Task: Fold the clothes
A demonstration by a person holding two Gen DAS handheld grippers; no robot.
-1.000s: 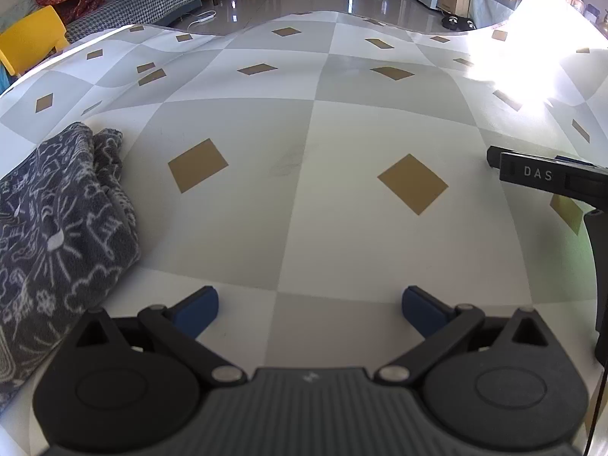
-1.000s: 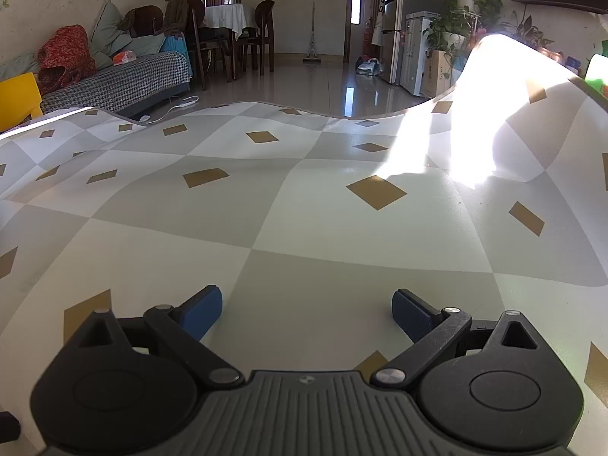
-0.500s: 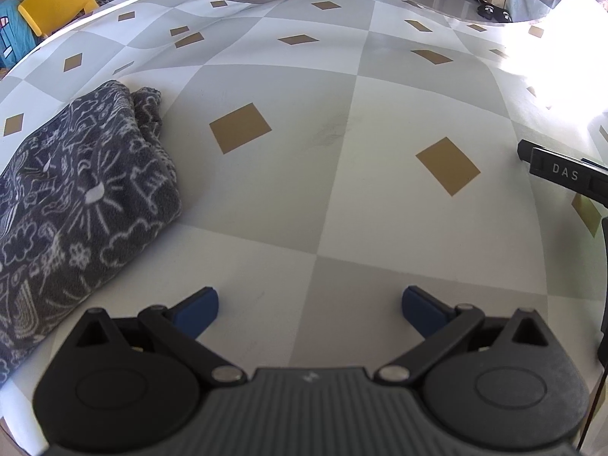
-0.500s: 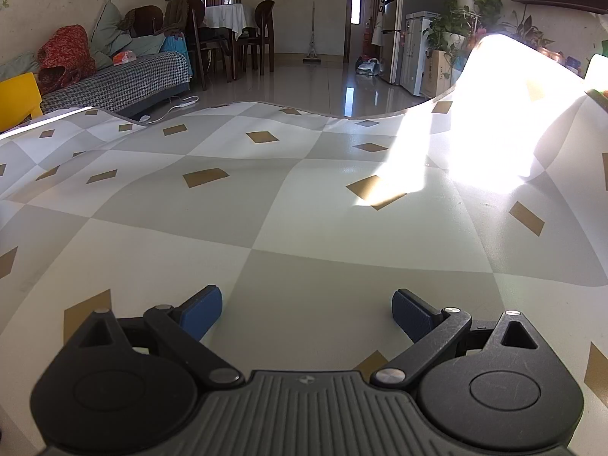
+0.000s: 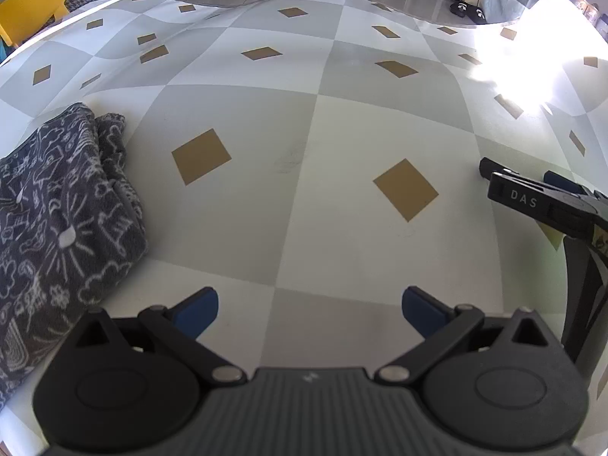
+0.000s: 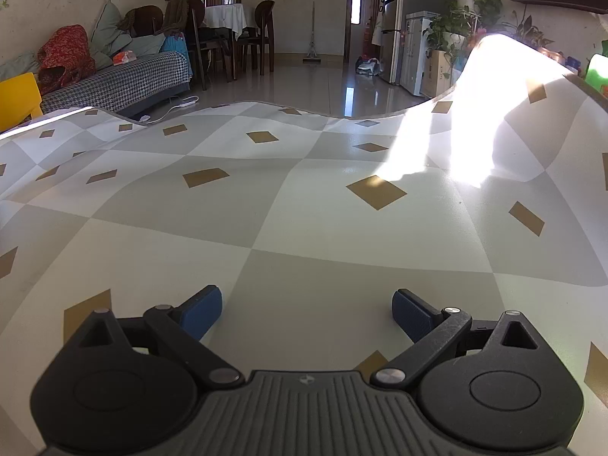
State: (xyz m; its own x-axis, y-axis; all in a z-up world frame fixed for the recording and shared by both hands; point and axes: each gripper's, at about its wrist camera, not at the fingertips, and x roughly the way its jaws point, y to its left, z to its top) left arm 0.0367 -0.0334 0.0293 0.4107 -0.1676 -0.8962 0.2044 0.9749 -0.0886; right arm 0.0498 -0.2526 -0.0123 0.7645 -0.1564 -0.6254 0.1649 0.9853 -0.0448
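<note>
One garment (image 5: 57,228), perhaps folded; two grippers (image 5: 309,309) agape.

The right gripper (image 6: 307,313), black with blue pads, sits at 6 o'clock with its jaws spread wide and nothing between them. It hovers low over the glossy tabletop (image 6: 266,209) patterned in grey and cream checks with small tan diamonds. A bright patch of sunlight (image 6: 467,144) washes out the surface toward 2 o'clock. Beyond the far edge, a houndstooth-covered sofa (image 6: 121,81) lies at 10 o'clock, a yellow plastic chair (image 6: 17,95) at 9 o'clock, and dark wooden dining chairs (image 6: 262,34) near 12 o'clock.
</note>
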